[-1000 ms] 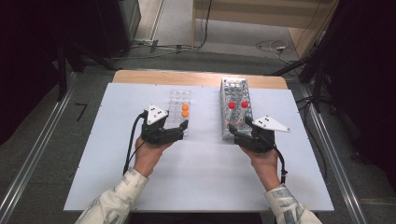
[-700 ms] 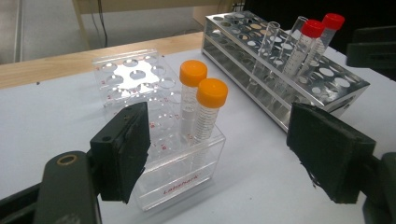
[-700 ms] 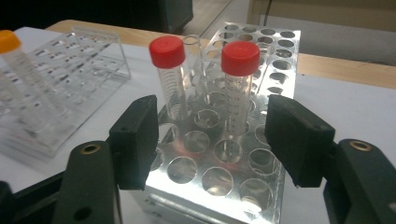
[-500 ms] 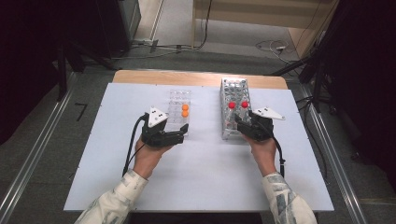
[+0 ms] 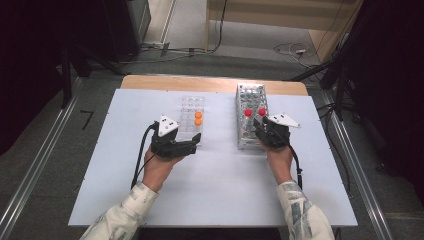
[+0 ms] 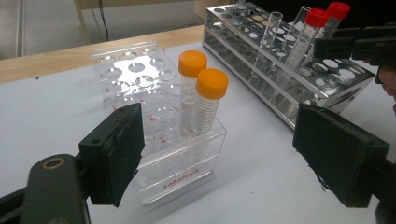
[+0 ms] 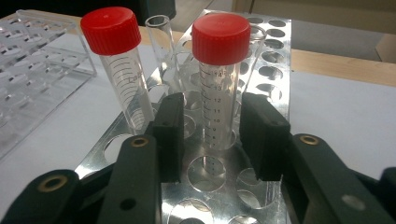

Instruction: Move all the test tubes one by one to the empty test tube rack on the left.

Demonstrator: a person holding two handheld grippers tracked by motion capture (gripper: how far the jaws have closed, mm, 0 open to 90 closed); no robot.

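Black pads of the right gripper (image 7: pixel 210 135) flank a red-capped tube (image 7: pixel 217 84) standing in the metal rack (image 7: pixel 275 60). The jaws have just been closing around it, yet a gap remains on each side in the right gripper view, so the tube is not yet clamped. The step in hand appears to be the grasp of this tube. The next move calls for closing fully on the tube wall below the cap, then a straight vertical lift to clear the rack hole.

The left gripper (image 6: pixel 219 158) stands released, jaws wide, just before the clear rack (image 6: pixel 154 116) on the tabletop (image 5: pixel 220 200).

Contents:
- Metal rack: a second red-capped tube (image 7: pixel 119 70) beside the first, plus uncapped glass tubes (image 7: pixel 163 46) behind.
- Clear rack: two orange-capped tubes (image 6: pixel 205 102), side by side at one edge; the remaining holes are empty.
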